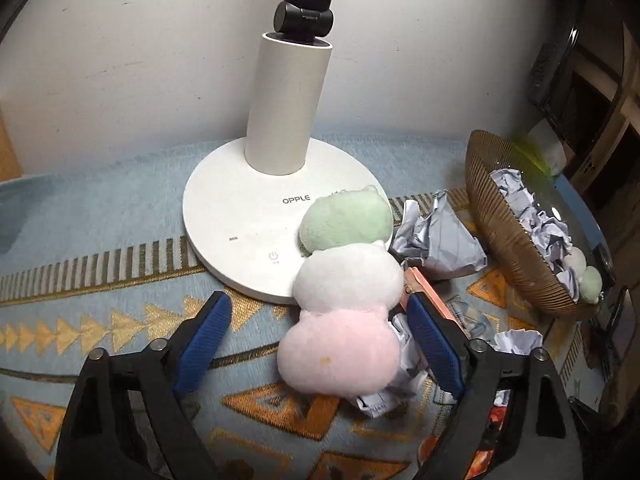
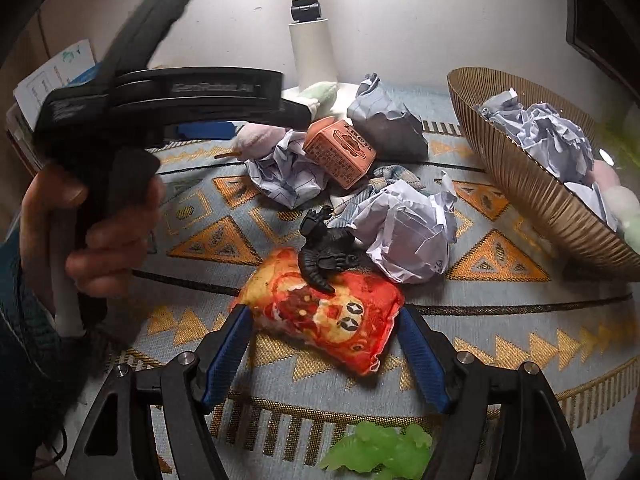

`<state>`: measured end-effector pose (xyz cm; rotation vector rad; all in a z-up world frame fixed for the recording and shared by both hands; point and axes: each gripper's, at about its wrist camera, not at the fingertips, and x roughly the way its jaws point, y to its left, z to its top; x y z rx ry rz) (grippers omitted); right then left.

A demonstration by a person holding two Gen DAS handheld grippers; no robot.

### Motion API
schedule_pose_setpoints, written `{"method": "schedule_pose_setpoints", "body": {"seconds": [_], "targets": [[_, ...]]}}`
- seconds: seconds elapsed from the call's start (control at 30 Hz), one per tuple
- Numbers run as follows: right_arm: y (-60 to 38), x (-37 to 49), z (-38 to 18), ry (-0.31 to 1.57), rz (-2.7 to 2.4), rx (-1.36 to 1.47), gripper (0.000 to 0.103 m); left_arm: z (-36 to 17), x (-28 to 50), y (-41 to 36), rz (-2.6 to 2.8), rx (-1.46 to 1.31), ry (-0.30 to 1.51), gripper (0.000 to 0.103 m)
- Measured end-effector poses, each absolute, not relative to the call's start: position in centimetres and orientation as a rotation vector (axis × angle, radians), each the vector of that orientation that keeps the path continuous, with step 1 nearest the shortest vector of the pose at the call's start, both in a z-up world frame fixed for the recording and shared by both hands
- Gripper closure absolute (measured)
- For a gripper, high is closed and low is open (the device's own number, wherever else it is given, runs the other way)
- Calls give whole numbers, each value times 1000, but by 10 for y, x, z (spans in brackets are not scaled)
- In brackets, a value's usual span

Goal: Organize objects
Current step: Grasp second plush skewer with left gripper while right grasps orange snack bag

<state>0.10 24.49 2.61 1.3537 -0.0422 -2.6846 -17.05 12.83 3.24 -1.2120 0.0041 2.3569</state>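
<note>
Left wrist view first: the left gripper (image 1: 320, 344) is parted about halfway, its blue pads (image 1: 206, 344) standing on either side of the plush dango skewer (image 1: 344, 296), and neither pad presses on it. There is clear rug between the left-hand pad and the pink ball, while the right-hand pad sits just beside it; whether that one touches cannot be told. The toy runs forward from between the jaws, pink ball nearest, white in the middle, green farthest, and the green end rests on the round base of the white desk lamp (image 1: 244, 216) straight ahead. Crumpled paper (image 1: 436, 240) lies ahead and to the right of the gripper, and farther right stands the ribbed brown bowl (image 1: 500, 216), already holding paper balls.

Over to the right wrist view: the right gripper (image 2: 324, 344) is also roughly half open, straddling the red and orange snack-bag plush (image 2: 320, 308). Its left pad touches the bag's corner, its right pad stands just beside the other edge, no squeeze showing. A black dinosaur figure (image 2: 324, 252) lies on the bag's far end. Beyond it sit a white paper ball (image 2: 404, 236) and an orange carton (image 2: 340, 152). Up on the left, a hand (image 2: 92, 232) grips the other tool's handle. A green leafy toy (image 2: 380, 452) lies below the jaws.
</note>
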Motion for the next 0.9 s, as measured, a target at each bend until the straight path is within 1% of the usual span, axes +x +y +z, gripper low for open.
{"method": "schedule_pose_setpoints", "body": {"seconds": [0.03,0.07,0.1,0.13,0.2,0.27,0.37,0.43,0.5,0.57,0.63,0.67,0.7,0.73,0.77,0.8,0.9], "targets": [[242,4,27,-27,-2695,1341,33,32,-170,131,2345,-1196,16,30],[239,6,28,-7,-2699,1330,42,34,-168,132,2355,-1180,29,38],[235,8,29,23,-2711,1319,49,36,-163,132,2335,-1148,28,60],[232,10,30,42,-2719,1309,52,39,-161,131,2316,-1139,22,60],[229,15,33,17,-2717,1293,69,48,-150,127,2376,-1102,48,60],[229,21,37,-66,-2683,1277,82,57,-138,116,2408,-1063,49,61],[225,36,46,-217,-2619,1246,84,71,-117,91,2442,-1030,-1,61],[217,45,49,-255,-2574,1248,84,78,-100,70,2463,-1021,-52,61],[206,55,47,-258,-2487,1279,84,81,-82,53,2490,-1025,-90,61],[191,64,43,-219,-2410,1325,83,81,-61,40,2535,-1017,-100,61],[183,73,42,-179,-2418,1347,79,76,-42,33,2585,-1003,-116,61],[183,77,44,-164,-2439,1347,73,73,-35,32,2604,-987,-127,61],[184,79,45,-161,-2451,1337,59,69,-30,30,2613,-968,-149,61],[185,80,48,-168,-2462,1321,49,66,-25,29,2618,-947,-167,61],[187,82,49,-170,-2479,1305,31,63,-22,28,2619,-927,-178,61],[187,82,50,-159,-2500,1301,27,61,-21,29,2619,-917,-188,61],[185,78,49,-94,-2537,1321,27,55,-21,25,2590,-938,-242,61]]}}
